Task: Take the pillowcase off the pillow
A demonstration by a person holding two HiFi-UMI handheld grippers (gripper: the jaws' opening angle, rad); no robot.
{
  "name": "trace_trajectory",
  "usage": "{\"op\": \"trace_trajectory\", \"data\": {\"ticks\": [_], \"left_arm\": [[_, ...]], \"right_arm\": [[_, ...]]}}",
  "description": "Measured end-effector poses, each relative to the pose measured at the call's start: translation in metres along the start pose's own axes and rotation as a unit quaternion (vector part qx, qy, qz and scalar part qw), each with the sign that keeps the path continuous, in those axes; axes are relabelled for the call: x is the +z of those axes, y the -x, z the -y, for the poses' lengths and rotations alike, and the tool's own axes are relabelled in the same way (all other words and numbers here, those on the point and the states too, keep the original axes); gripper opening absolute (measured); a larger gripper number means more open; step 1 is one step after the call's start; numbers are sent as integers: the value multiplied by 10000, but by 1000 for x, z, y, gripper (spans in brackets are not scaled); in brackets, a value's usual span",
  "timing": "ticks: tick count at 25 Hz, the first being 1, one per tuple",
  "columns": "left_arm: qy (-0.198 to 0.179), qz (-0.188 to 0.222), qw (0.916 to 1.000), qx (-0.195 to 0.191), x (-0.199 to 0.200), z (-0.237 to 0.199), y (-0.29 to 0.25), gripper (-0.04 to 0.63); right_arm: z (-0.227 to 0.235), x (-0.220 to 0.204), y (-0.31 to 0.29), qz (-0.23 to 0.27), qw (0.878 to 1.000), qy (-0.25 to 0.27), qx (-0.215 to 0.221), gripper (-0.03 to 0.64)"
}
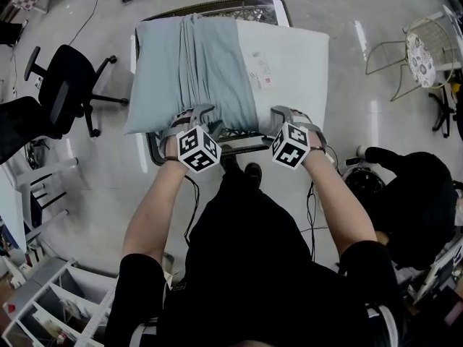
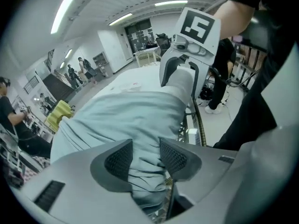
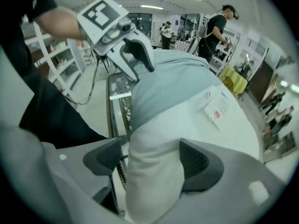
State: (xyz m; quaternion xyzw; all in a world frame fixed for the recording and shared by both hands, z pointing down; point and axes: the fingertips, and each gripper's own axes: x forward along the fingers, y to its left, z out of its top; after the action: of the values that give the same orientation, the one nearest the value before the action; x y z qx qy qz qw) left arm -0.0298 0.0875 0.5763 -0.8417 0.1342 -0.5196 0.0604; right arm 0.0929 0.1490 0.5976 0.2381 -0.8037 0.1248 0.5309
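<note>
Half the pillow is bare; the blue pillowcase is bunched over its other half. Under the pillow is a mesh worktop. At the pillow's near edge the left tongs stand apart astride a pillowcase fold, not pinching it. The right tongs gape wide around the bare part of that edge. The step looks like taking hold. Next, both should close firmly, the right anchoring the pillow while the left drags the case off, away from the bare half.
</note>
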Motion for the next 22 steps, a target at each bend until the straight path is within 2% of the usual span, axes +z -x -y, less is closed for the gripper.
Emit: {"op": "trace_trajectory", "data": {"ticks": [1,3,4,5,7,9,12,17,20,22], "left_arm": [[-113,-51,9998,173,-3,-1,-5,183],[-301,-172,9985,419,-8,-5,-11,168],[-350,-242,9980,472,-9,-7,-12,143],[-367,-308,9977,474,-9,-9,-11,119],[-342,-398,9979,377,-12,-13,-5,65],[-313,-400,9983,275,-14,-18,4,36],[-308,-322,9986,298,-9,-35,21,18],[-49,-285,9992,269,-22,-55,35,12],[-31,-344,9991,251,-39,-51,36,11],[227,-276,9992,178,-49,-46,37,11]], "right_arm": [[2,-5,-10,-132,9986,303,-411,402],[10,-11,-26,-376,9878,956,-1174,386],[15,-13,-28,-420,9831,1143,-1370,320],[18,-13,-27,-407,9824,1180,-1390,277],[23,-11,-16,-332,9872,1084,-1120,206],[32,-9,-1,-362,9876,1200,-941,178],[64,-8,24,-524,9806,1526,-1116,172],[116,-22,49,-565,9857,1163,-1083,169],[116,-34,46,-507,9892,1046,-896,167],[110,-41,38,-456,9913,935,-808,167]]}}
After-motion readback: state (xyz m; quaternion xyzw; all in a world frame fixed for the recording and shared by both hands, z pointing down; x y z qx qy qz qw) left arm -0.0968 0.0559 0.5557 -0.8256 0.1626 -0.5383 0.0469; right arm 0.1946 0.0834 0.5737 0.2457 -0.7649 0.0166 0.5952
